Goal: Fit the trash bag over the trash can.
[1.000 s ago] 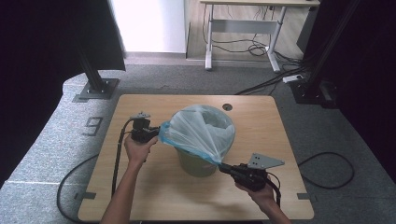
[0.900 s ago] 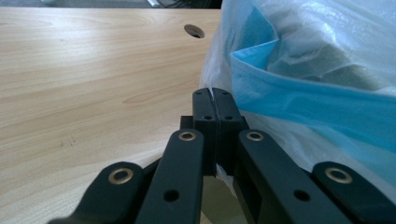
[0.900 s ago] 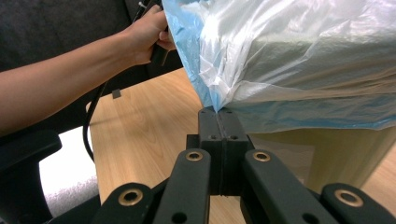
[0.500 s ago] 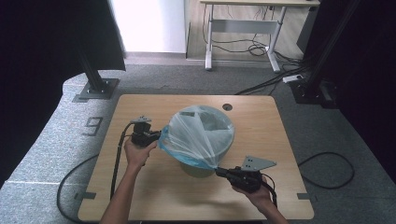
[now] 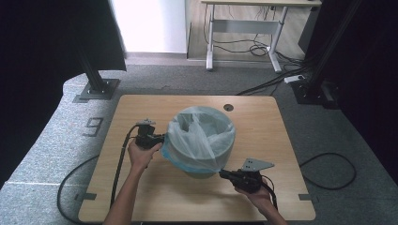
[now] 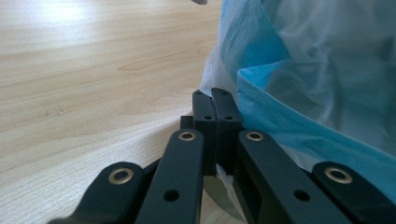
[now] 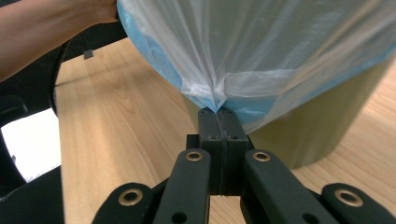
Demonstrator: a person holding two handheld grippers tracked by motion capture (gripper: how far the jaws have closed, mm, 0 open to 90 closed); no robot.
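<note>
Standing at the centre of the light wooden table (image 5: 141,197), a round olive-green bin (image 5: 199,169) wears a translucent blue plastic liner bag (image 5: 197,140). Left gripper (image 5: 157,139) and right gripper (image 5: 224,174) each clamp the bag's edge, on opposite sides of the rim.

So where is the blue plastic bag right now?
In the high view, the blue plastic bag is draped over the bin mid-table, pinched between the left gripper and the right gripper.
</note>
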